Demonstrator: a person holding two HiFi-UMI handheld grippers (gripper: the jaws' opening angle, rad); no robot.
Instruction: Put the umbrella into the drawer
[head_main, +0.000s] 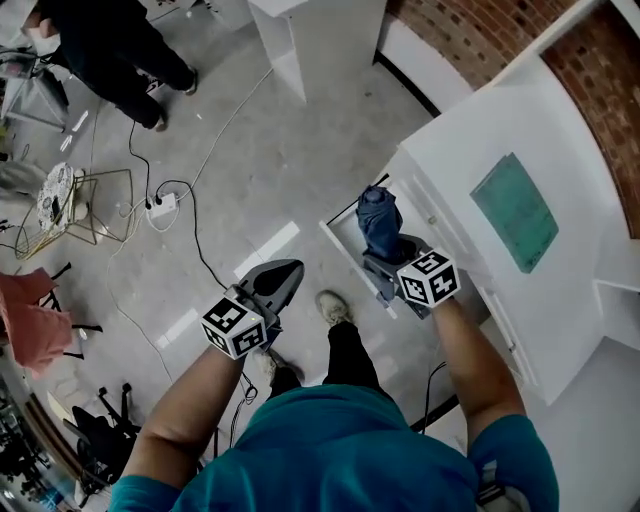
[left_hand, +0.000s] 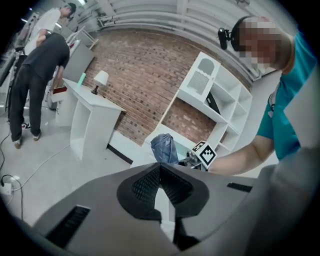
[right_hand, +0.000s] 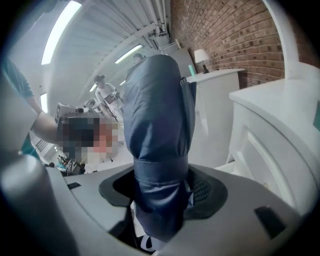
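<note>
A folded dark blue umbrella (head_main: 381, 224) is clamped in my right gripper (head_main: 392, 262), which holds it over the open white drawer (head_main: 343, 236) of the white cabinet (head_main: 500, 180). In the right gripper view the umbrella (right_hand: 157, 140) stands up between the jaws and fills the middle. My left gripper (head_main: 272, 282) hangs over the floor to the left of the drawer, jaws together with nothing between them. From the left gripper view the umbrella (left_hand: 164, 148) and the right gripper's marker cube (left_hand: 205, 154) show ahead.
A white desk (left_hand: 92, 107) with a small lamp (left_hand: 100, 79) stands against the brick wall. A person in dark clothes (head_main: 115, 50) stands at the far left. Cables and a power strip (head_main: 163, 206) lie on the floor, beside a wire chair (head_main: 75, 205). My shoe (head_main: 333, 307) is below the drawer.
</note>
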